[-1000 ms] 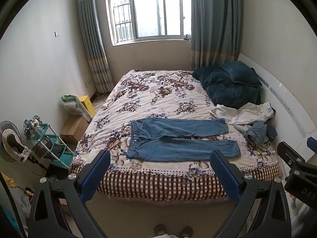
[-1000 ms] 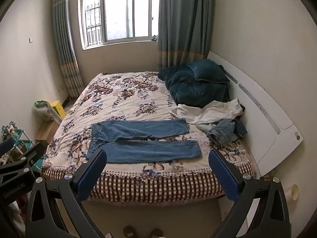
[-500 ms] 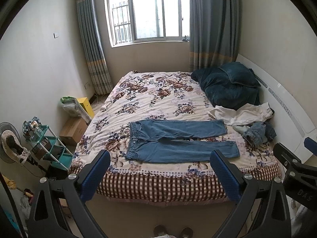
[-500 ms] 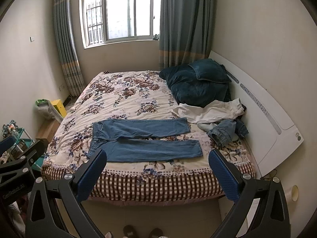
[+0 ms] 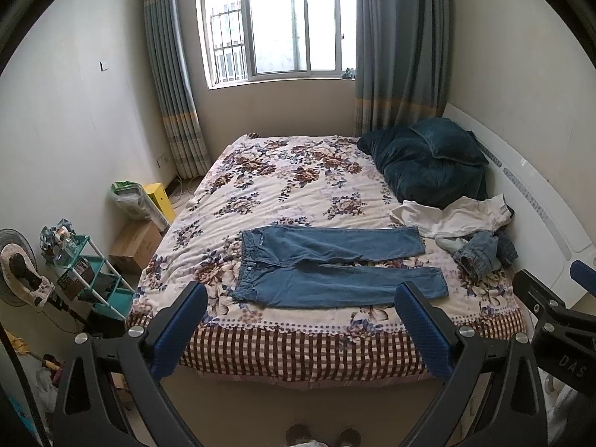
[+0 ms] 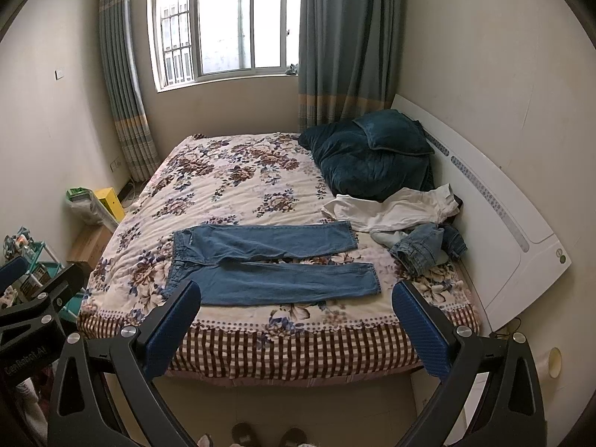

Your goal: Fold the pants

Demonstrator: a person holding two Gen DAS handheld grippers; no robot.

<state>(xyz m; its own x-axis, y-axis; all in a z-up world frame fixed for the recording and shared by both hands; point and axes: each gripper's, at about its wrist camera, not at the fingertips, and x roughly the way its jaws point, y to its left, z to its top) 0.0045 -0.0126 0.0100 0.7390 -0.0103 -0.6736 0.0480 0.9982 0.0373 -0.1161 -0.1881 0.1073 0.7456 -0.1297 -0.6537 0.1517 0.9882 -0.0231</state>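
Bedroom, floral bedspread (image 5: 298, 186): jeans (image 5: 335, 260) flat, unfolded. Left gripper (image 5: 301, 320) and right gripper (image 6: 298, 316) gaping, empty, off the bed. Pre-grasp; next, reach the waistband and hem.

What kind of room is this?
Most likely a bedroom: a big bed with a flowery cover, a dark pillow at its head, and curtains beside the window.

Small bedroom with pale plaster walls (image 5: 74, 119). Daylit barred window (image 5: 279, 26) flanked by grey-blue striped curtains (image 5: 395, 44). Floral-quilted bed (image 5: 283, 193) against a white headboard (image 6: 495, 201). Teal shelf rack (image 5: 93, 283), cardboard box (image 5: 138, 242) and standing fan (image 5: 16, 264) along the left wall.
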